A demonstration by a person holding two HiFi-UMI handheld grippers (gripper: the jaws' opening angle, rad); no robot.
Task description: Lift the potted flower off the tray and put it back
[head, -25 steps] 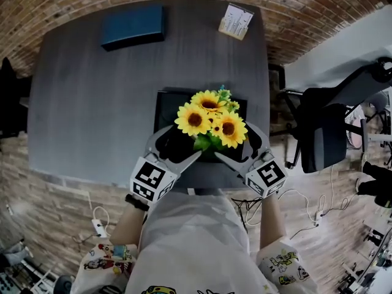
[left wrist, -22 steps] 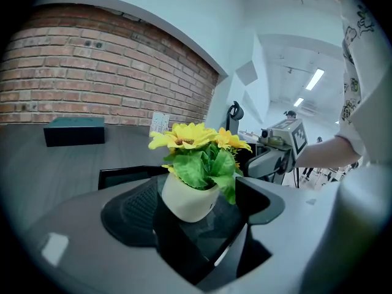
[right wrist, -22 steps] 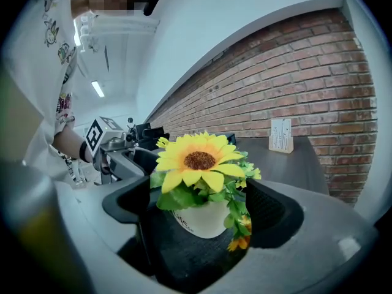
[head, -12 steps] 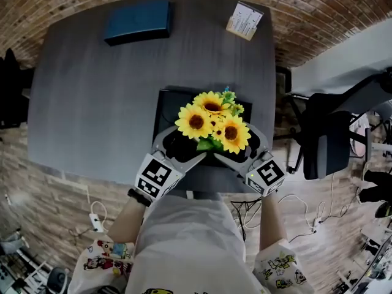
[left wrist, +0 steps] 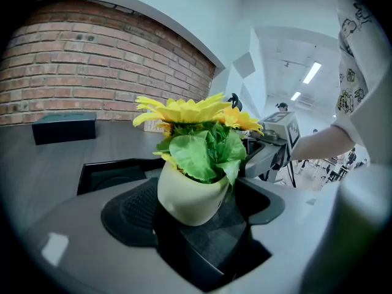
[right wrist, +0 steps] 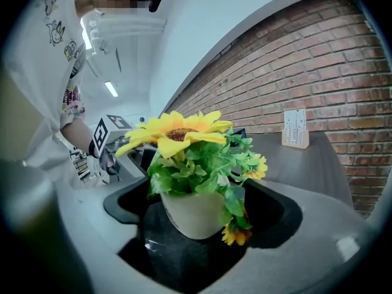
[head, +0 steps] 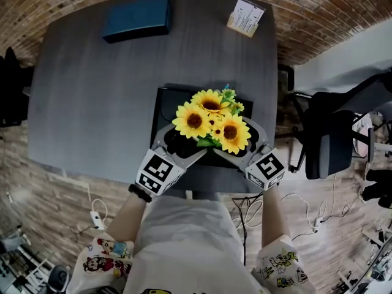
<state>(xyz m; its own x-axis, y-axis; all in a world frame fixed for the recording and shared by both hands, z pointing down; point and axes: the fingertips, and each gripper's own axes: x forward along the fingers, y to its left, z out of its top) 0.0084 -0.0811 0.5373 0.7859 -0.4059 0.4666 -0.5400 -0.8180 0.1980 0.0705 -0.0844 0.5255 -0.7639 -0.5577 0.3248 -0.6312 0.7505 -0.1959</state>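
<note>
A cream pot [left wrist: 187, 195] of yellow sunflowers [head: 211, 118] sits over the near part of the black tray [head: 162, 100] on the grey table. Its base seems to rest on the dark tray surface, though I cannot be sure. My left gripper [head: 180, 144] comes in from the left and my right gripper [head: 239, 143] from the right. Both stand open, jaws spread wide around the pot. In the left gripper view the pot lies between the black pads [left wrist: 131, 210]. In the right gripper view the pot [right wrist: 193, 213] has a gap on each side.
A dark blue box [head: 136, 18] lies at the table's far left and a small card stand [head: 246, 16] at the far right. An office chair [head: 327, 136] stands right of the table. Cables and a plug [head: 98, 219] lie on the floor.
Almost nothing has changed. Both grippers stay around the pot, and the flowers sit in the same place over the tray.
</note>
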